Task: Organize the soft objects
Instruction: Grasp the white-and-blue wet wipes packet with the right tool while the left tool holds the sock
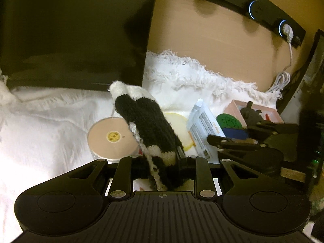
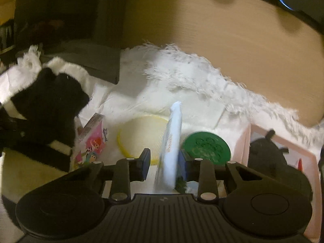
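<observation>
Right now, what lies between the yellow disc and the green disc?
The white pouch, standing on edge between the right gripper's fingers, sits between the yellow disc and green disc; the right wrist view shows it.

The black-and-white knitted sock [image 1: 145,121] sticks up and away at a tilt, white toe uppermost, its lower striped end clamped in the left claw [image 1: 162,162] and lifted above the white fringed cloth [image 1: 50,121] that covers the surface. The flat white packet [image 2: 171,141] with printed text stands on edge between the pads of the right claw [image 2: 164,166], touching the right pad with a gap to the left one. A dark plush toy [image 2: 269,156] lies in the pink box [image 2: 303,154] at the cloth's right edge.
</observation>
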### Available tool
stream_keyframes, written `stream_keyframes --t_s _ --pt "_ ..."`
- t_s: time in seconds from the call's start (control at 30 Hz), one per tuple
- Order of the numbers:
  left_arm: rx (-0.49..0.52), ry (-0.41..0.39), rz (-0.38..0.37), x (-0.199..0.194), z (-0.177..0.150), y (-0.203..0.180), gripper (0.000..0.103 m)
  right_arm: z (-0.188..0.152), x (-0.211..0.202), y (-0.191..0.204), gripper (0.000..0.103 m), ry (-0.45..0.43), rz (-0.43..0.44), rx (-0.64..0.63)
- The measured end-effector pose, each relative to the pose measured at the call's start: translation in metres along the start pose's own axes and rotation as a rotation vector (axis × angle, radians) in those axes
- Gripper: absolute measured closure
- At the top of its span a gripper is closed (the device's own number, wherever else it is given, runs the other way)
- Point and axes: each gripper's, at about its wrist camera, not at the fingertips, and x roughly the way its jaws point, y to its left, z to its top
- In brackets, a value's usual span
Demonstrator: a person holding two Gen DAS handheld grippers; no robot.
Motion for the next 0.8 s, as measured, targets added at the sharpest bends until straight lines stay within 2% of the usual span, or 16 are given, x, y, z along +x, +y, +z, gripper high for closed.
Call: stream_keyframes --t_s 0.2,0.23,0.3,0.47,0.57,0.67,0.8 --pt "0.052 0.007 0.035 0.007 0.001 -0.004 0.077 0.013 0.043 0.001 0.073 0.089 -0.001 -0.023" --pt "0.056 0.009 0.038 0.008 0.000 -0.004 0.077 0.013 0.047 0.000 0.078 0.102 0.009 -0.012" --pt "0.052 0.014 0.037 0.011 0.000 -0.003 0.077 0.013 0.044 -0.002 0.089 0.096 0.020 0.017" --pt "0.062 0.027 0.040 0.020 0.006 -0.003 0.077 0.021 0.012 -0.016 0.089 0.053 0.082 0.070" --pt "0.070 0.016 0.027 0.021 0.015 -0.007 0.077 0.030 -0.016 -0.035 0.089 0.000 0.114 0.113" --pt "0.064 -0.035 0.012 0.014 0.033 -0.013 0.077 0.040 -0.050 -0.063 0.089 -0.090 0.128 0.169" --pt "0.089 -0.112 -0.018 0.004 0.063 -0.032 0.077 0.048 -0.101 -0.107 0.089 -0.212 0.062 0.215"
